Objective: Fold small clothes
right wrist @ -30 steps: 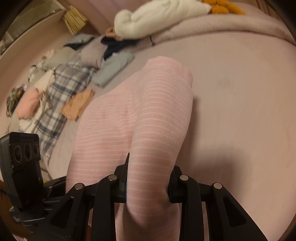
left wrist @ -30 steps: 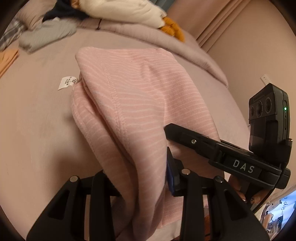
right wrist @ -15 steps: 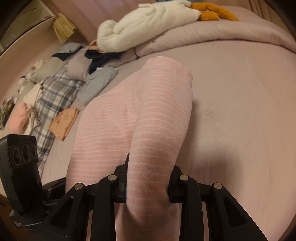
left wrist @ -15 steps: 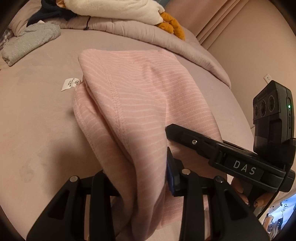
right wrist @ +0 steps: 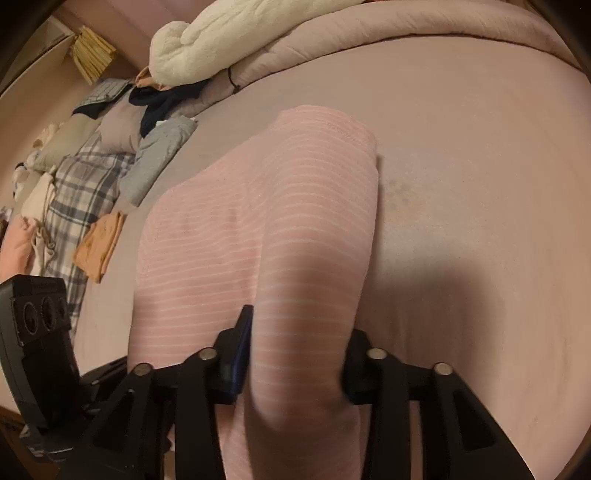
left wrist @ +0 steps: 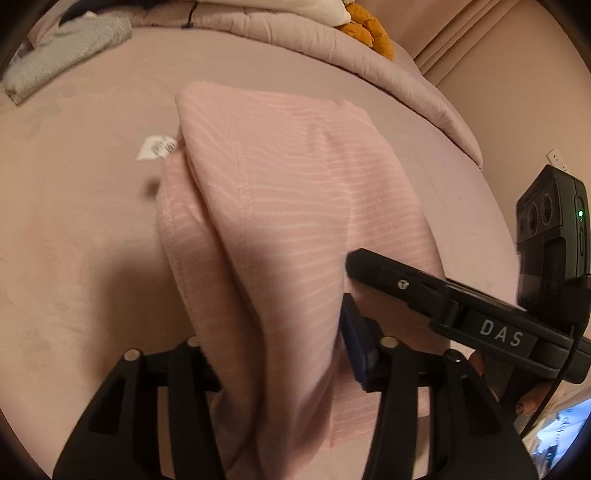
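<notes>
Nearest in the left wrist view: left tool [left wrist: 273, 354], clamped on a bunched fold of the pink striped garment [left wrist: 295, 206], cloth pinched between the two black fingers and rising out of the grip. Just to the right, the other black tool body marked DAS, reaching onto the same garment's right edge, a camera block with a green light above it.

Nearest in the right wrist view: right tool [right wrist: 295, 354], likewise closed on a thick roll of the pink striped garment [right wrist: 266, 221], fabric filling the whole gap between the fingers. Low at the left edge there, the left tool's camera block.

Beyond both grips: garment draped forward over the bed [left wrist: 74, 221], partly lifted near the tools and lying on the mauve sheet farther out, hemmed far edge resting flat. White care label [left wrist: 157, 147] poking out at the garment's left side, touching the sheet.

Farther left in the right wrist view: folded orange cloth [right wrist: 99, 243] beside a grey plaid piece [right wrist: 77, 192], a folded grey-blue top [right wrist: 159, 158] just past them, all well apart from the pink garment. More loose clothes heaped behind, with a dark navy item [right wrist: 162, 103].

Farthest: rolled mauve duvet [right wrist: 369, 33] across the head of the bed, a cream fleecy bundle [right wrist: 229, 40] on top. Grey garment [left wrist: 66, 48] and an orange plush thing [left wrist: 369, 29] at the far edge in the left wrist view.
</notes>
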A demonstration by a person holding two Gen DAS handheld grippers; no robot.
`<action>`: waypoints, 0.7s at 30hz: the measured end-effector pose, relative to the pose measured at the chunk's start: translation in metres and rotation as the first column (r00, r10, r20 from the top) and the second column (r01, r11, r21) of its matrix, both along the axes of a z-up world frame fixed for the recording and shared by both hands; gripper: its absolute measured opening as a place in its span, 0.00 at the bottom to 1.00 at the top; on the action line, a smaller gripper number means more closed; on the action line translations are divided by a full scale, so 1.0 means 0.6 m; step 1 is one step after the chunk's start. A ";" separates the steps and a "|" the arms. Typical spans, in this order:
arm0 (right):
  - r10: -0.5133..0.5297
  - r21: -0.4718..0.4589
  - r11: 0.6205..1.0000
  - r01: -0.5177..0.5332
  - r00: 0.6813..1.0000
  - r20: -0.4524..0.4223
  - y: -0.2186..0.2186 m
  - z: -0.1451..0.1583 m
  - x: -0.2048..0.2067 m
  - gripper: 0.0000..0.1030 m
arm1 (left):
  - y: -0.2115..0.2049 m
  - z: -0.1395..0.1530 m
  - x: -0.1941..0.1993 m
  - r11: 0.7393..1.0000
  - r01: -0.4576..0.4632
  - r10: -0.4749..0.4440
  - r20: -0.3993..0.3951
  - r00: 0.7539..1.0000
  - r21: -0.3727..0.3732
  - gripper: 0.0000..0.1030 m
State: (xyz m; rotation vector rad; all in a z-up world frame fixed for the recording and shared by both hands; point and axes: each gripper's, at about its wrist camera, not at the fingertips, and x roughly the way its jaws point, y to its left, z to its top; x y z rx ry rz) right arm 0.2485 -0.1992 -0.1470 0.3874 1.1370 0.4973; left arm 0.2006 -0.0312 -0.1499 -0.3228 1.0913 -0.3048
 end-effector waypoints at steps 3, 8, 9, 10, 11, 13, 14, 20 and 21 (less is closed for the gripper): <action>-0.026 -0.032 0.999 0.028 0.999 0.044 -0.012 0.021 -0.012 0.60 | 0.004 0.026 -0.015 0.999 -0.020 0.019 0.037 0.999 0.028 0.66; -0.045 -0.050 0.997 0.055 0.981 0.188 -0.047 0.091 -0.061 0.84 | 0.010 0.101 -0.060 0.996 -0.054 0.043 0.153 0.987 0.066 0.87; -0.045 -0.052 0.997 0.058 0.974 0.220 -0.055 0.109 -0.075 0.85 | 0.011 0.116 -0.071 0.996 -0.059 0.046 0.175 0.983 0.067 0.91; -0.048 -0.053 0.997 0.062 0.970 0.239 -0.061 0.119 -0.084 0.89 | 0.013 0.134 -0.085 0.995 -0.067 0.052 0.201 0.978 0.067 0.94; -0.056 -0.050 0.996 0.072 0.961 0.272 -0.070 0.139 -0.101 0.93 | 0.013 0.145 -0.092 0.995 -0.075 0.059 0.216 0.975 0.066 1.00; -0.067 -0.044 0.995 0.086 0.945 0.319 -0.084 0.167 -0.126 0.96 | 0.019 0.173 -0.118 0.994 -0.088 0.071 0.263 0.962 0.057 0.99; -0.074 -0.043 0.995 0.094 0.936 0.344 -0.090 0.180 -0.138 0.97 | 0.020 0.188 -0.132 0.994 -0.094 0.075 0.283 0.956 0.053 0.99; -0.127 -0.039 0.986 0.159 0.892 0.433 -0.107 0.233 -0.192 0.99 | 0.033 0.235 -0.198 0.989 -0.135 0.108 0.345 0.933 0.053 0.99; -0.136 -0.037 0.985 0.169 0.889 0.437 -0.106 0.236 -0.196 0.99 | 0.035 0.238 -0.207 0.989 -0.140 0.113 0.350 0.930 0.052 1.00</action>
